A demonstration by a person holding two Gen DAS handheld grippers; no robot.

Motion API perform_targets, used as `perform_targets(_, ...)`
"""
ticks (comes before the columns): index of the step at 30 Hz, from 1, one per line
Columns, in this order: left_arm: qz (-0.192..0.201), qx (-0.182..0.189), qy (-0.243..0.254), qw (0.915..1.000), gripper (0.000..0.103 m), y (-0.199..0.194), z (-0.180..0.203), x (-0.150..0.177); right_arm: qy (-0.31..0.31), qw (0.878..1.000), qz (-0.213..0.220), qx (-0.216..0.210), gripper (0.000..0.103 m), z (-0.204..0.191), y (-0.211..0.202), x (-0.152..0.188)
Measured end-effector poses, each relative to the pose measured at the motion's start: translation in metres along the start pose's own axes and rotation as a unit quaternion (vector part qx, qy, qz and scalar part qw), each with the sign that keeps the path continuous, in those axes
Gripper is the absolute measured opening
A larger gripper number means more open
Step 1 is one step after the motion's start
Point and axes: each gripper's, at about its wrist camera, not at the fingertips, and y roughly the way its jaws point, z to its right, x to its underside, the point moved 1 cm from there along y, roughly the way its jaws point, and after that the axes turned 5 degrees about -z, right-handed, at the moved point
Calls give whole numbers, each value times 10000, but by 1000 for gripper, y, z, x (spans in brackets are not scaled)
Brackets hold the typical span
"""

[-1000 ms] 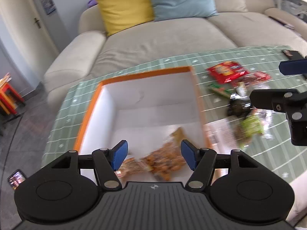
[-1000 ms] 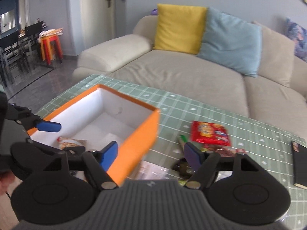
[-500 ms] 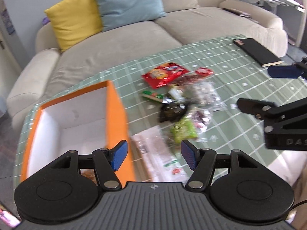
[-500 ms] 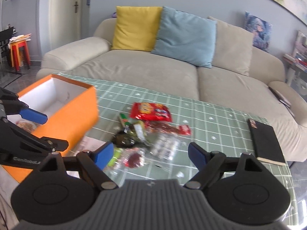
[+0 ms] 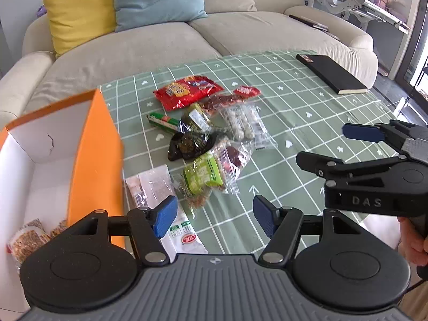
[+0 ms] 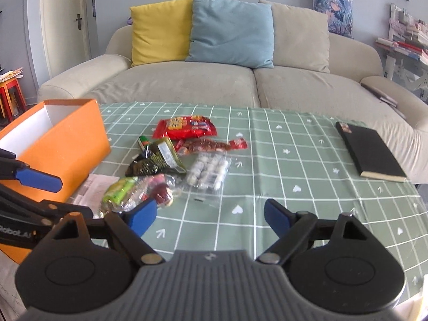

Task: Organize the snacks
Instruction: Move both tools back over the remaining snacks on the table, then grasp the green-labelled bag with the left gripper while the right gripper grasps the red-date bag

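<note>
An orange box (image 5: 93, 160) with a white inside stands at the table's left; snack packs (image 5: 29, 238) lie in it. It also shows in the right wrist view (image 6: 67, 144). A pile of snacks lies on the green checked cloth: a red packet (image 5: 187, 91), a dark packet (image 5: 190, 141), a clear pack of white balls (image 5: 240, 123), a green packet (image 5: 204, 174), a flat white packet (image 5: 160, 195). My left gripper (image 5: 214, 216) is open and empty above the white packet. My right gripper (image 6: 208, 216) is open and empty, right of the pile.
A black notebook (image 6: 370, 152) lies at the table's right side. A beige sofa (image 6: 214, 80) with yellow and blue cushions stands behind the table. The table's near edge is just below both grippers.
Both grippers have swung right, from over the orange box to the snack pile. The box now lies to the left. Both stay open and empty.
</note>
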Motion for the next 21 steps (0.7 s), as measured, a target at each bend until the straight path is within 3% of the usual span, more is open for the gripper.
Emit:
perform_targets(5, 66, 78, 25, 9999, 76, 10, 0, 2, 24, 9999, -101, -131, 78, 3, 19, 4)
perform_targets(13, 51, -144, 727, 9972, 76, 37, 12, -16, 112, 9992, -269, -280, 70, 13, 50, -2)
perform_targets(18, -250, -470, 1044, 9931, 76, 61, 17, -21, 129, 9987, -333, -365, 68, 20, 64, -5)
perform_targets(21, -349, -486, 1022, 9930, 76, 69, 14, -21, 237, 9973, -332, -605, 67, 21, 72, -8)
